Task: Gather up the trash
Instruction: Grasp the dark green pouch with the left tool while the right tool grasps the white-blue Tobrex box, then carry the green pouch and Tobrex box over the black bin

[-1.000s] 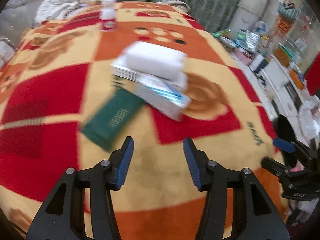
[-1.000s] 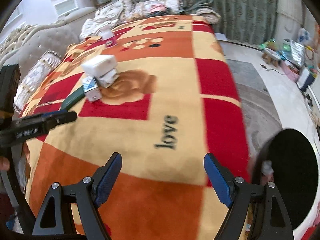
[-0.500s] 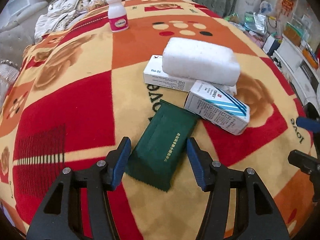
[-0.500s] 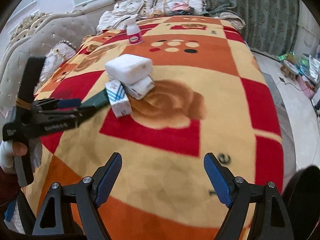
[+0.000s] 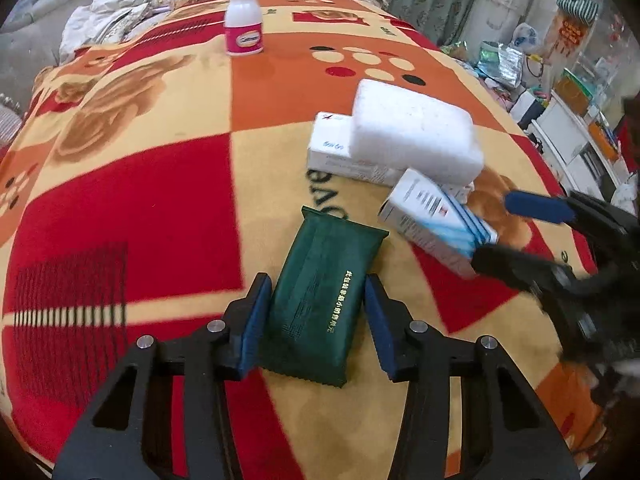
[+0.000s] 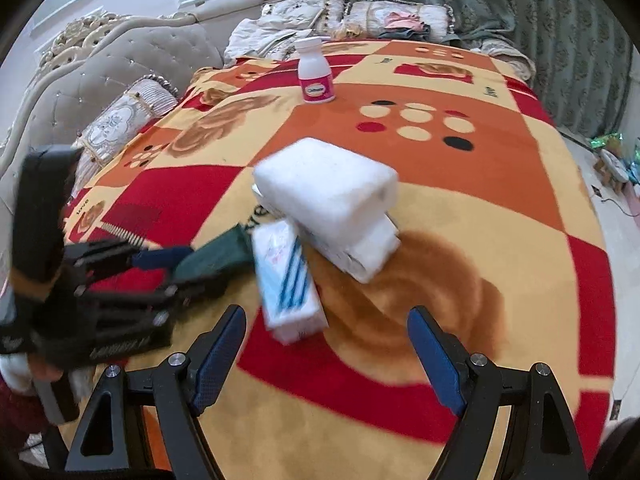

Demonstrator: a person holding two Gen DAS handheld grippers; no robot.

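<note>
A dark green packet [image 5: 320, 300] lies flat on the patterned blanket. My left gripper [image 5: 316, 320] is open, its jaws on either side of the packet's near end, not clamped. The packet also shows in the right wrist view [image 6: 216, 254]. A blue-striped white carton [image 5: 436, 224] lies beside it, in the right wrist view [image 6: 290, 280] just ahead of my open, empty right gripper [image 6: 326, 360]. A white foam block [image 5: 412, 136] rests on a flat white box [image 5: 340, 156]. A white bottle with pink label [image 5: 243, 20] stands far back.
The blanket [image 5: 140, 184] covers a bed. Pillows and bedding [image 6: 304, 20] are piled at the far end, with a tufted headboard [image 6: 80, 76] at the left. Cluttered floor and shelves [image 5: 568, 92] lie beyond the bed's right edge.
My left gripper has moved forward so its jaws now straddle the green packet. My right gripper has swung left and closer to the striped carton and foam block.
</note>
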